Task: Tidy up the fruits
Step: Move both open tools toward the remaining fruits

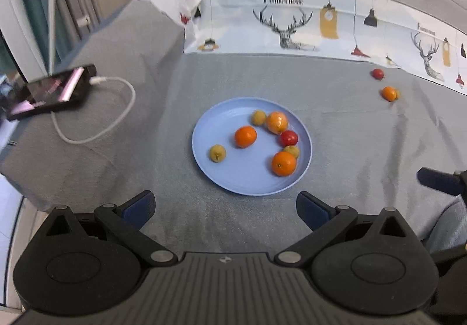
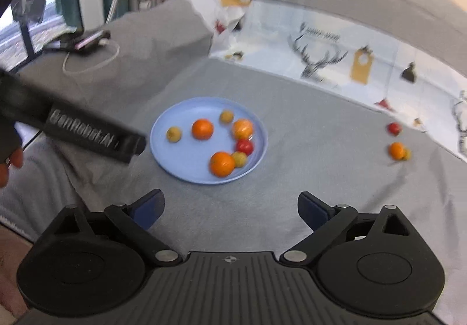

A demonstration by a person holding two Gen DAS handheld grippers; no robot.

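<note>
A light blue plate (image 1: 221, 179) (image 2: 172, 161) lies on the grey cloth and holds several fruits: oranges (image 1: 283, 163) (image 2: 222, 164), a red fruit (image 1: 289, 138) (image 2: 244, 147) and small yellow ones (image 1: 217, 153) (image 2: 173, 134). Off the plate at the far right lie a red fruit (image 1: 378, 74) (image 2: 394, 128) and an orange (image 1: 389, 93) (image 2: 397, 150) with a small yellow fruit (image 2: 407, 154) against it. My left gripper (image 1: 226, 209) is open and empty, short of the plate's near rim. My right gripper (image 2: 230, 209) is open and empty, also short of the plate.
A phone (image 1: 49, 90) (image 2: 87, 40) with a white cable (image 1: 113, 114) lies at the far left. A printed cloth with deer (image 1: 292, 24) (image 2: 321, 62) runs along the back. The left gripper's body (image 2: 87, 135) reaches in left of the plate.
</note>
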